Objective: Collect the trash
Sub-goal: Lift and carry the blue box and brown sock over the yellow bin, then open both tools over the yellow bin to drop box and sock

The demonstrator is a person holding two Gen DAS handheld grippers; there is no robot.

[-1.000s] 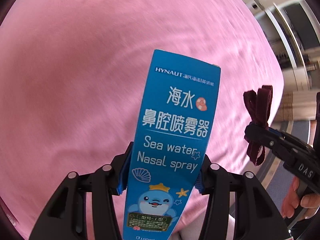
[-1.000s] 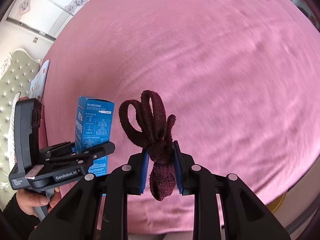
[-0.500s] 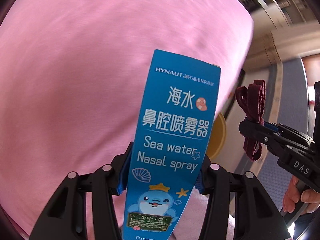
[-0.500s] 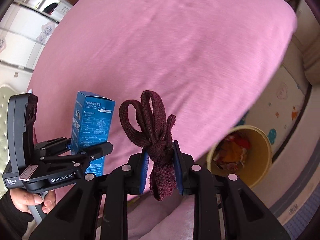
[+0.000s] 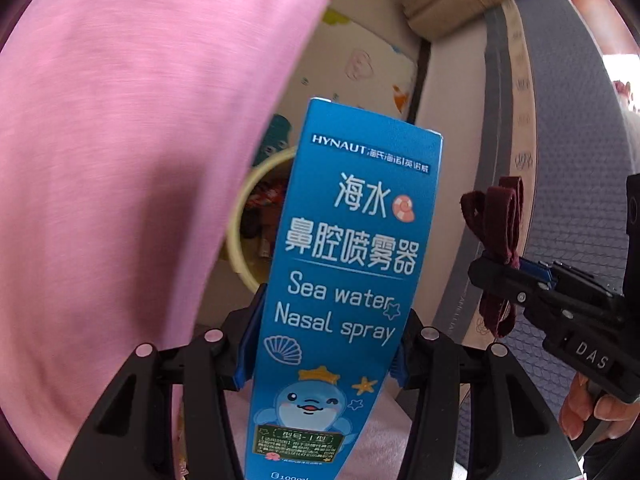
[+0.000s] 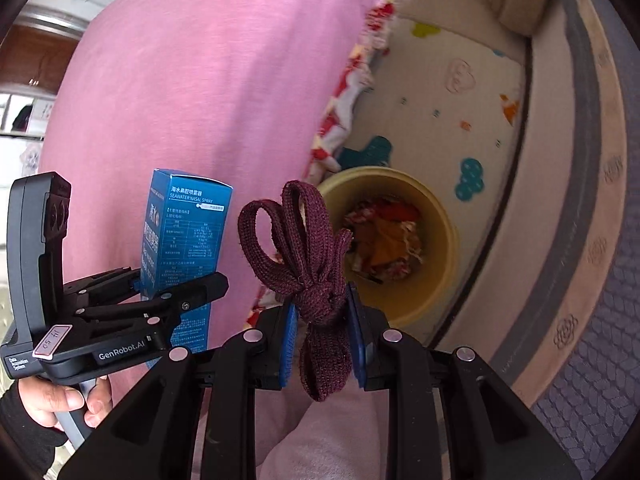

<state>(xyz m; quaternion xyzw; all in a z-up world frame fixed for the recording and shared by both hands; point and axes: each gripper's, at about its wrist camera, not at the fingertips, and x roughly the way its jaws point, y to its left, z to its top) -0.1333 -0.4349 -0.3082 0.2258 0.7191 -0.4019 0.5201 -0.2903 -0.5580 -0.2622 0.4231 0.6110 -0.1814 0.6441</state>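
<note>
Blue carton: nasal spray box (image 5: 352, 280) stands upright between the pads of the left tongs (image 5: 324, 344), clamped low on its body so most of it rises clear.
Maroon cord: knotted lace (image 6: 308, 264) is pinched at its knot by the right tongs (image 6: 322, 336), jaws nearly closed on it, loops standing above and tail ends hanging below.
Why held so: both pieces look like trash carried side by side, gripped low to drop free once the jaws part.
Bin: yellow bin (image 6: 444, 216) sits on the floor mat (image 6: 448, 120) beside the pink bedspread (image 6: 200, 100), ahead of both tongs.
Right view only: bin's whole rim and the wrappers inside it, plus the box's printed back.
Left view only: box front hides most of the bin; a hand (image 5: 592, 412) on the right tongs' handle shows.
</note>
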